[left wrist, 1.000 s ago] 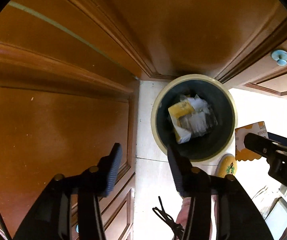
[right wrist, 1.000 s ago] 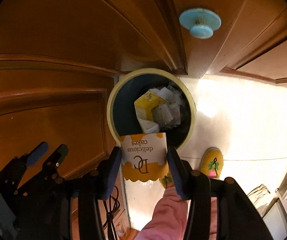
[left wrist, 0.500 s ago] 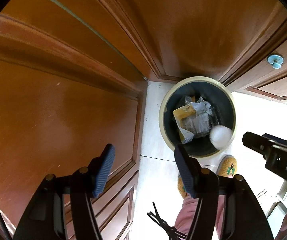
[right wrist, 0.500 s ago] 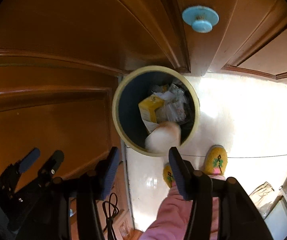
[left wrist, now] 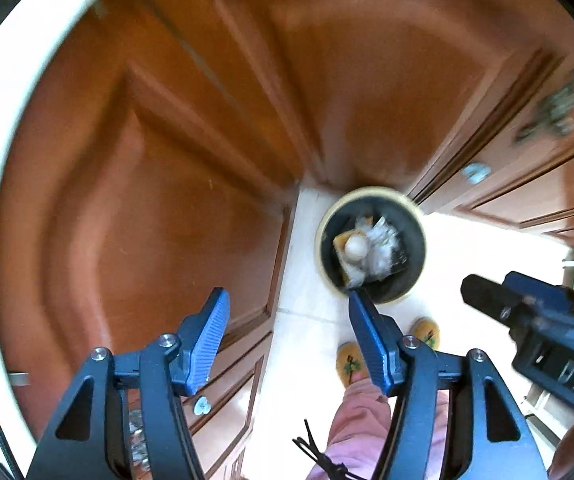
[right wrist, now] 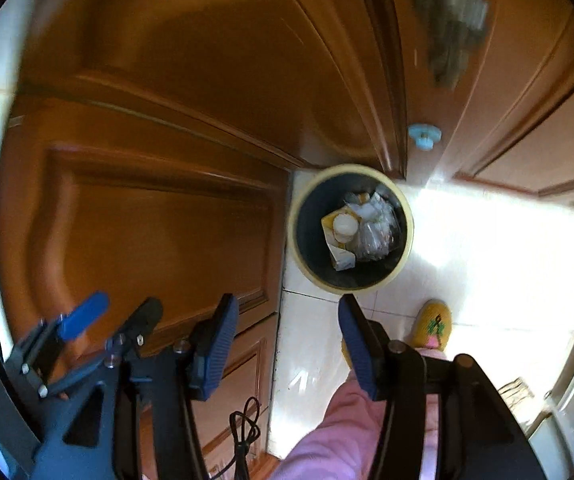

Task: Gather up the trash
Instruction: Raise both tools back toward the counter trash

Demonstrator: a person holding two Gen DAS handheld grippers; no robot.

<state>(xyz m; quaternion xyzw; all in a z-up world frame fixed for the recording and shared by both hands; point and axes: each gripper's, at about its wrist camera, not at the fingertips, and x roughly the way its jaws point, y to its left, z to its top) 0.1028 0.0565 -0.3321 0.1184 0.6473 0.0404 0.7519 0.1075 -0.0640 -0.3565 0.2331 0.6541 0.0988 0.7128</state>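
Note:
A round dark bin with a cream rim (left wrist: 415, 292) (right wrist: 407, 248) stands on the pale tiled floor in the corner of wooden cabinets. Inside lie a yellow carton (right wrist: 329, 226), crumpled clear plastic (right wrist: 379, 232) and a white cup (left wrist: 355, 247) (right wrist: 345, 225) on top. My left gripper (left wrist: 287, 312) is open and empty, high above the bin. My right gripper (right wrist: 287, 316) is open and empty too, also high above it. The right gripper shows at the right edge of the left wrist view (left wrist: 527, 320).
Wooden cabinet doors (right wrist: 147, 220) rise on the left and behind the bin, with a pale blue knob (right wrist: 425, 136). The person's yellow slippers (left wrist: 427, 334) (right wrist: 435, 326) and pink trouser leg (right wrist: 347, 428) stand just below the bin. A black cable (right wrist: 243, 432) hangs near.
My right gripper opened and dropped the cake-printed cup, which fell into the bin and rests on the trash. Both grippers have risen well away from the bin.

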